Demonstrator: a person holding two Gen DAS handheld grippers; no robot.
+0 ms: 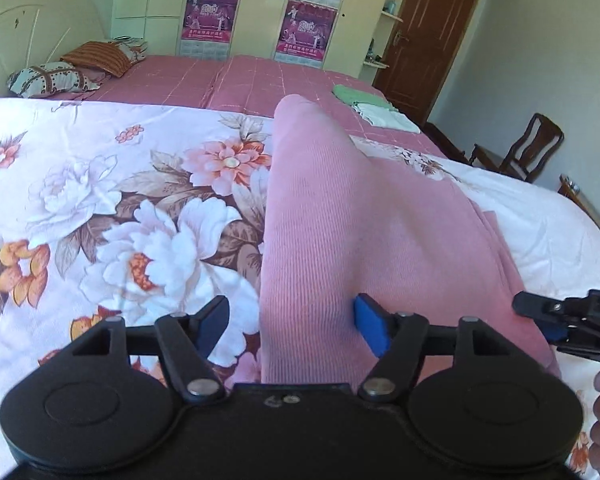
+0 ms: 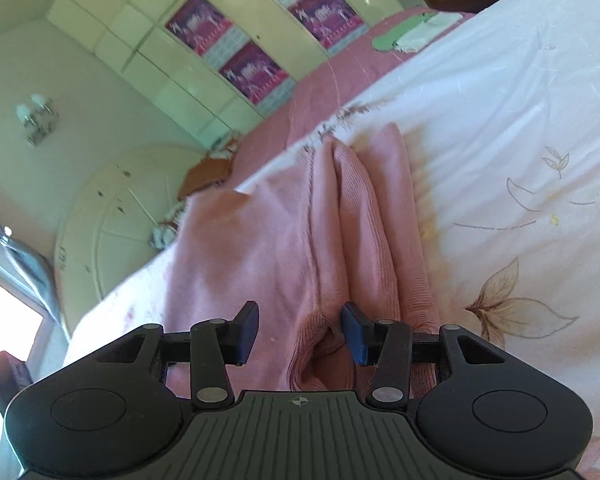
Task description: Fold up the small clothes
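Observation:
A pink ribbed knit garment lies on the floral quilt, running away from me in a long strip. My left gripper is open, its fingers astride the garment's near left edge. My right gripper is open over the garment's near end, by a cuff-like opening. The right gripper also shows at the lower right of the left wrist view, beside the garment's right edge.
Folded green and white clothes lie on the pink bedspread beyond. Pillows sit by the headboard at far left. A wardrobe, a brown door and wooden chairs stand beyond the bed.

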